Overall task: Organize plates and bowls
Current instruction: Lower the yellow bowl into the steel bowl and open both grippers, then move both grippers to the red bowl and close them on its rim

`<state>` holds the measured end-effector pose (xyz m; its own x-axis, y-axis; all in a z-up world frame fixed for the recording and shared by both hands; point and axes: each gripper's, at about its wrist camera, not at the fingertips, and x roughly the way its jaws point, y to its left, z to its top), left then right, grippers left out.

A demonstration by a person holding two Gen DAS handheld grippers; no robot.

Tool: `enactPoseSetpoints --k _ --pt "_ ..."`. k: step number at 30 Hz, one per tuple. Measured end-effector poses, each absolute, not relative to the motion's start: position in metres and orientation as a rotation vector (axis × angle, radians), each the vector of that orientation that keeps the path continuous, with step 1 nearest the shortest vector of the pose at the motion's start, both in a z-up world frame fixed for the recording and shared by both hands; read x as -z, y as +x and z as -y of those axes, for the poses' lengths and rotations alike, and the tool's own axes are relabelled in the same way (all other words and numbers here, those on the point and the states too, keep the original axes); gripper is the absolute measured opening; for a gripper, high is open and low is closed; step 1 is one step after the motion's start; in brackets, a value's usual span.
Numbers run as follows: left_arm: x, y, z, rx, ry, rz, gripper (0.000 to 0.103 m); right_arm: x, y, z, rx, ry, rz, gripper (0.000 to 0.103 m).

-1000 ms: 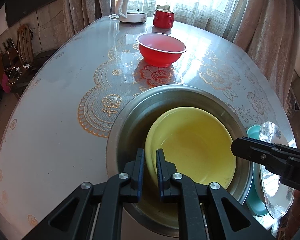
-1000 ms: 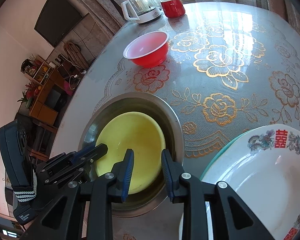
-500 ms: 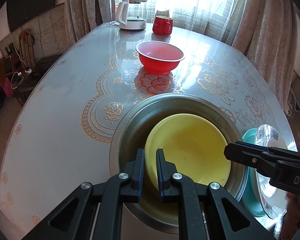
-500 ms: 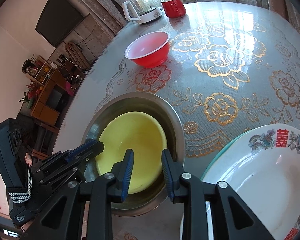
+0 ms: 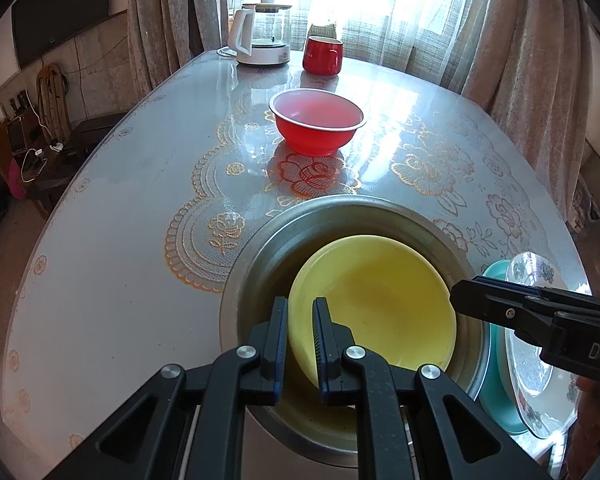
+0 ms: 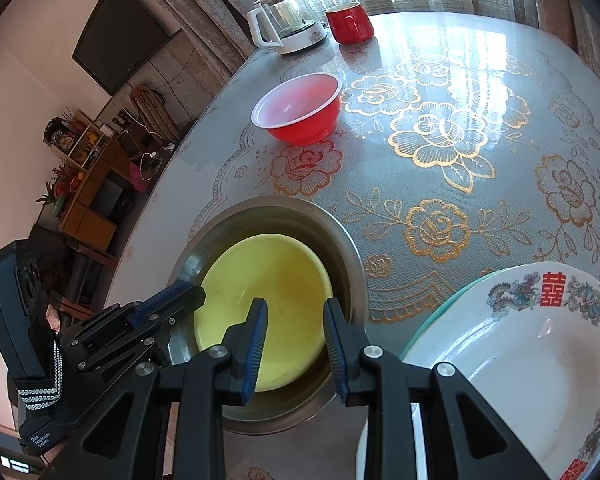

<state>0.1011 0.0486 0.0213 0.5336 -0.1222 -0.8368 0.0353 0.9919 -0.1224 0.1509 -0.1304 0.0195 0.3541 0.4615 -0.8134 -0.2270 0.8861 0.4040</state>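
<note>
- My left gripper [image 5: 301,340] is closed on the near-left rim of the yellow bowl [image 5: 380,304]; one pad sits outside the rim and the other inside.
- The yellow bowl rests inside a larger metal basin [image 5: 260,264] on the table [image 5: 112,288], close to the near edge. It sits off-centre, toward the basin's right side in the left wrist view.
- My right gripper [image 6: 295,340] hovers over the near side of the same bowl, its jaws partly apart with nothing between the pads.
- A red bowl [image 6: 298,110] stands alone farther back, well apart from the basin. Behind it are a kettle [image 6: 286,24] and a red mug [image 6: 348,22] by the window.
- To my right, a white patterned plate [image 6: 520,352] lies on a teal plate [image 6: 432,320], just beside the basin.
- I judge the yellow bowl to be light, stiff plastic. Its rim is thin and looks smooth, so a one-sided pinch may let it swing or slip.
- The rim is the only good hold; the walls are too wide for the jaws.
- The white plate looks ceramic, so likely heavier and breakable. I would take it by its edge.
- The glossy table cover may let dishes slide.
</note>
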Motion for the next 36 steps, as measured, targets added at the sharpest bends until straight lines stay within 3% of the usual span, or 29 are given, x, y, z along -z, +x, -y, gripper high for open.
enactPoseSetpoints --k 10,14,21,23,27,31,36 --pt "-0.024 0.103 -0.051 0.101 -0.105 -0.998 0.017 -0.020 0.158 0.125 -0.446 0.216 -1.137 0.029" --pt "-0.026 0.106 -0.056 0.102 -0.124 -0.993 0.026 -0.024 0.165 0.125 -0.433 0.207 -1.133 0.029" --pt "-0.032 0.119 -0.070 0.080 -0.154 -0.986 0.032 -0.034 0.185 0.129 -0.392 0.209 -1.110 0.029" --pt "-0.034 0.124 -0.074 0.072 -0.160 -0.980 0.041 -0.036 0.191 0.131 -0.388 0.218 -1.103 0.030" --pt "-0.038 0.139 -0.083 0.058 -0.174 -0.974 0.044 -0.038 0.210 0.134 -0.386 0.242 -1.099 0.033" --pt "-0.043 0.158 -0.094 0.041 -0.191 -0.969 0.057 -0.041 0.235 0.135 -0.369 0.262 -1.094 0.037" --pt "-0.043 0.184 -0.101 0.035 -0.214 -0.988 0.059 -0.041 0.275 0.135 -0.321 0.277 -1.093 0.039"
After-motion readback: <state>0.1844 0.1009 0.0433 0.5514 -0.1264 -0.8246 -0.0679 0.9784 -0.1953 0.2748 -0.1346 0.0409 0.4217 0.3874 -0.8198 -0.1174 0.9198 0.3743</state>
